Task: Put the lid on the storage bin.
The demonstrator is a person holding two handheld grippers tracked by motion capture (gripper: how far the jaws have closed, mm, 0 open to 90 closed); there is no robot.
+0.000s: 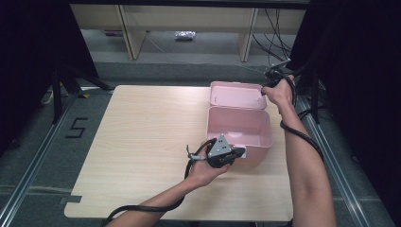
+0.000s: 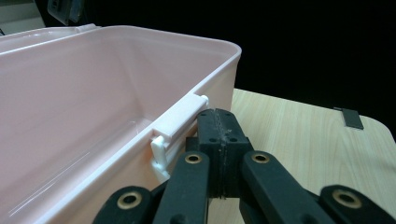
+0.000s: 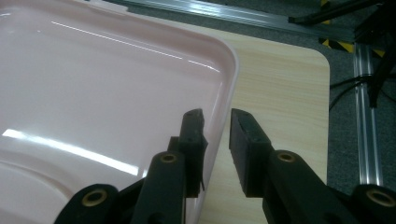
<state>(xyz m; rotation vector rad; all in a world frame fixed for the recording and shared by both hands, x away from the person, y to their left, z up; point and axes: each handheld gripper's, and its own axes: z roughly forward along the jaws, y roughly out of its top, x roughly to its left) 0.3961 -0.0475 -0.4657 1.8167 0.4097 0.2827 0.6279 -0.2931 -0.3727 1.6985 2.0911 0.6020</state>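
A pink plastic box [image 1: 259, 124] stands open on the right half of the wooden table [image 1: 146, 137], its lid [image 1: 236, 94] folded back flat behind it. At the box's front wall, my left gripper [image 1: 240, 152] is shut; in the left gripper view its jaws [image 2: 218, 117] are pressed together right beside the white latch [image 2: 180, 122], with nothing between them. My right gripper [image 1: 265, 88] is at the lid's far right corner. In the right gripper view its jaws [image 3: 217, 122] straddle the lid's rim [image 3: 229, 79], with a gap on the outer side, so it is open.
The box [image 2: 70, 102] is empty inside. Bare tabletop stretches left of the box. Metal rails [image 3: 364, 130] and cables run along the table's right edge, and wooden shelving legs [image 1: 130, 33] stand on the floor beyond the far edge.
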